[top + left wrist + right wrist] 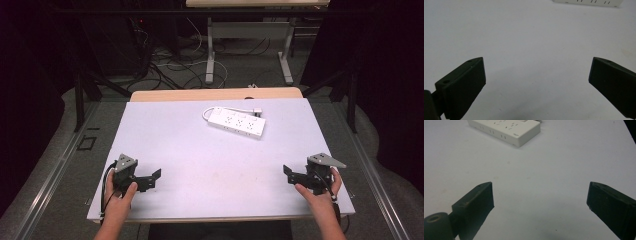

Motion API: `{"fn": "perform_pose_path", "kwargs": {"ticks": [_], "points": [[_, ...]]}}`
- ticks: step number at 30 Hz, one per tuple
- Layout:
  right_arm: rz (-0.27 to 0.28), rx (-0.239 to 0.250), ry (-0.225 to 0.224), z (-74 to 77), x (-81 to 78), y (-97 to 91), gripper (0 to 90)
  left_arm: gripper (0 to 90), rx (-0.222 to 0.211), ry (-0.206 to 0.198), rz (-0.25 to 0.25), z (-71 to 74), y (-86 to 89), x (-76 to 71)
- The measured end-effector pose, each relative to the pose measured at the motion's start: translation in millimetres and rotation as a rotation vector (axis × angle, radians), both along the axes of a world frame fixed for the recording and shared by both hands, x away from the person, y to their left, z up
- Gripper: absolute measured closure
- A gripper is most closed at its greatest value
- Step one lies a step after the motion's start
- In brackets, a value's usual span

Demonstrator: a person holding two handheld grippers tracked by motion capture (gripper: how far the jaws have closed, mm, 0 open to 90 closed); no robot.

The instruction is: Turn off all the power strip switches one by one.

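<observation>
1. White tabletop [200,165] runs from my near edge to a wooden strip at the far side; beyond it lie a grey floor, loose cables and a second desk's legs.
2. My left claw [150,179] sits low at the near left corner, held in my left hand [119,200]. Its jaws stand spread wide with nothing between them, as the left gripper view confirms [536,85].
3. My right claw [292,176] sits at the near right corner in my right hand [320,192]. Its jaws are likewise spread wide and hold nothing [539,205].
4. Both claws point inward across the bare middle of the table.
5. A white power strip [236,121] lies flat on the far half of the table, right of centre, well apart from both claws.
6. Its long axis runs from far left to nearer right. A short white cord [207,114] loops off the far-left end, and its plug [256,111] rests just behind the strip.
7. Progress, as I judge it: nothing has been gripped. Reaching for the strip and every step after that remain to do.
</observation>
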State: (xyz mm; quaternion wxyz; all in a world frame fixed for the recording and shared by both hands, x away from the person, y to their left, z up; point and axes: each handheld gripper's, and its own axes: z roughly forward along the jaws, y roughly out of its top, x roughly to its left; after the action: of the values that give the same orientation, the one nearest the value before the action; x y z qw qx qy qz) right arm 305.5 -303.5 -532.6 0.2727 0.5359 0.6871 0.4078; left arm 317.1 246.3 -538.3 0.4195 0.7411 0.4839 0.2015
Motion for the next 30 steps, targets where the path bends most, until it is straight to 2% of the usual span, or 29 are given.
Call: {"fn": "perform_pose_path", "kwargs": {"ticks": [12, 15, 19, 23, 30], "points": [[-0.028, -0.026, -0.013, -1.3, 2.4, 7.1, 6.2, 1.2, 0.028, 0.005, 0.044, 0.1, 1.1, -0.3], [-0.018, -0.019, 0.007, -1.7, 3.4, 8.3, 5.9, 1.2, 0.038, -0.011, 0.049, -0.8, -0.3, -0.4], [0.013, -0.039, 0.021, -1.7, 8.5, 12.5, 6.3, 1.1, 0.060, 0.000, 0.049, -1.1, -1.7, -1.3], [0.032, -0.052, 0.014, 3.4, 13.7, 19.0, 6.8, 1.1, 0.074, 0.009, 0.050, -2.3, -1.3, -3.2], [0.053, -0.072, 0.023, 8.1, 19.9, 29.0, 9.3, 1.1, 0.062, 0.008, 0.069, -2.6, 1.0, -5.3]]}}
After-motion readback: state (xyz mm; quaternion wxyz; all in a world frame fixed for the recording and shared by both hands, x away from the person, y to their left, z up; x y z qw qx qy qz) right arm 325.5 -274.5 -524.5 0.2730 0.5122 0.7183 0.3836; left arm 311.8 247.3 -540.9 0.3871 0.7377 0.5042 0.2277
